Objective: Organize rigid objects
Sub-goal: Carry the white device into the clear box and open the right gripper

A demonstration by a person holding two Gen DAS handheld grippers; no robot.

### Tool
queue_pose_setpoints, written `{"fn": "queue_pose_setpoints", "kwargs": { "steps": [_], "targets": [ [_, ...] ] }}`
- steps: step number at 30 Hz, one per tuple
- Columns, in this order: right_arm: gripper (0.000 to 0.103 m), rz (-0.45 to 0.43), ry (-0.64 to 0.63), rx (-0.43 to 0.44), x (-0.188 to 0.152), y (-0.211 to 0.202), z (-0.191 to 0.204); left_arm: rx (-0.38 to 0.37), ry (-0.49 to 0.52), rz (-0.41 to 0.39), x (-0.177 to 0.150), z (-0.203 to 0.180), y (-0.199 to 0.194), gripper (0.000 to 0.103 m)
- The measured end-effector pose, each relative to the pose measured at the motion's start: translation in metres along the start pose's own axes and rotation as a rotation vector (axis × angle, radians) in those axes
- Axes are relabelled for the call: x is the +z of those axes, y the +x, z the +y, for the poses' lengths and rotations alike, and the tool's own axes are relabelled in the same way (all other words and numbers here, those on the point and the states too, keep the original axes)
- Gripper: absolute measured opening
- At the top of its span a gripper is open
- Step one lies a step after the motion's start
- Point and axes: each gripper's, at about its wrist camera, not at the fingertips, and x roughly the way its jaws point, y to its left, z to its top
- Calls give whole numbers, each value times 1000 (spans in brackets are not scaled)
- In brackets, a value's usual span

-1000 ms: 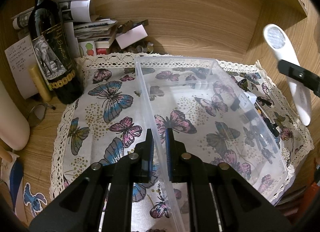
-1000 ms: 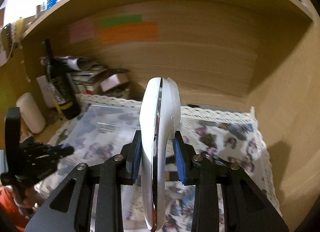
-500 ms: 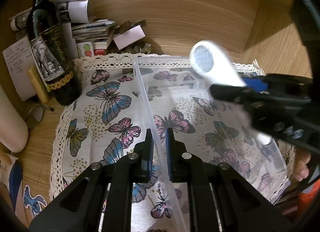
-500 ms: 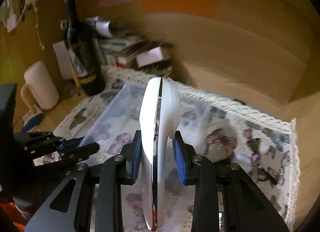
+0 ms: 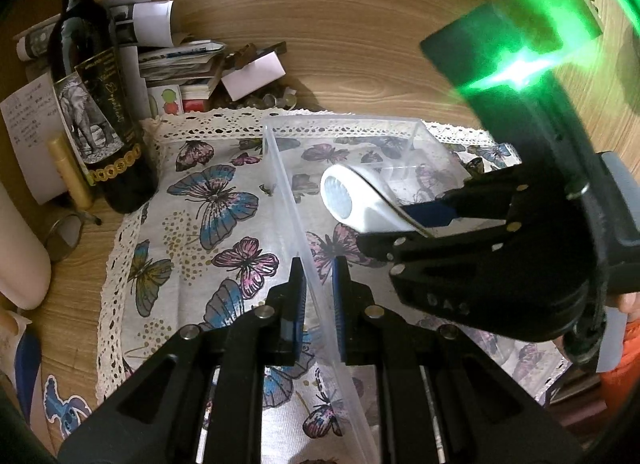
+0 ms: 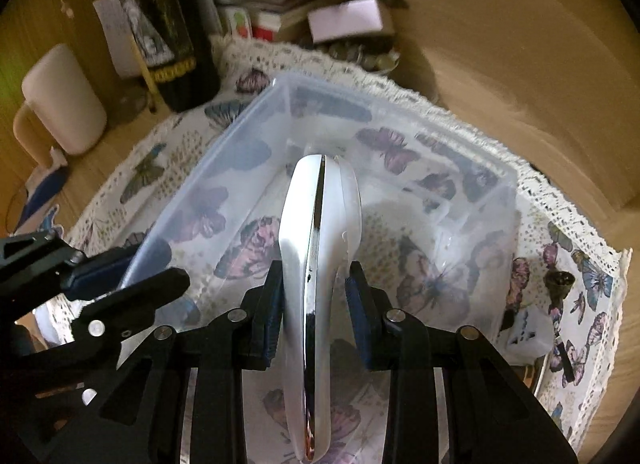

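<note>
White device is clamped edge-on between my right gripper pads, nose pointing into the clear bin. From the left wrist view its round sensor head sits over the bin interior, just inside the near wall; can't tell if it's touching the floor yet, looks slightly above. My left gripper is pinched shut on the bin's side wall, steadying it.

Plan, my judgement: lower nose-first until the head seats on the bin floor, then tilt it flat before opening the right fingers. Dropping it from height would bounce it on hard plastic. Hold the left pinch through release so the bin doesn't skate on the butterfly cloth. Watch clearance between the two grippers, they're close. A clear inner divider or small box sits at the far end; land short of it. Bottle is well clear.
</note>
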Motion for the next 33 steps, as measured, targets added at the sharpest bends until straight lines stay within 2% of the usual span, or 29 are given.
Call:
{"fn": "queue_pose_setpoints", "kwargs": {
  "steps": [3, 13, 15, 19, 24, 29, 33],
  "targets": [
    [29, 7, 1, -3, -1, 2, 0, 1, 2, -1, 0, 0, 1, 13],
    [32, -123, 26, -33, -9, -37, -11, 11, 6, 2, 1, -1, 0, 13],
    [39, -152, 42, -37, -11, -46, -14, 12, 7, 3, 1, -2, 1, 13],
    [46, -222, 73, -73, -18, -68, -25, 19, 9, 4, 1, -3, 1, 13],
    [60, -302, 142, -123, -36, -94, -46, 21, 10, 8, 2, -3, 2, 13],
    [63, -322, 229, -195, -59, -109, -76, 29, 18, 9, 2, -4, 2, 13],
    [65, -306, 297, -263, -76, -109, -106, 29, 17, 9, 2, -4, 2, 13]
  ]
}}
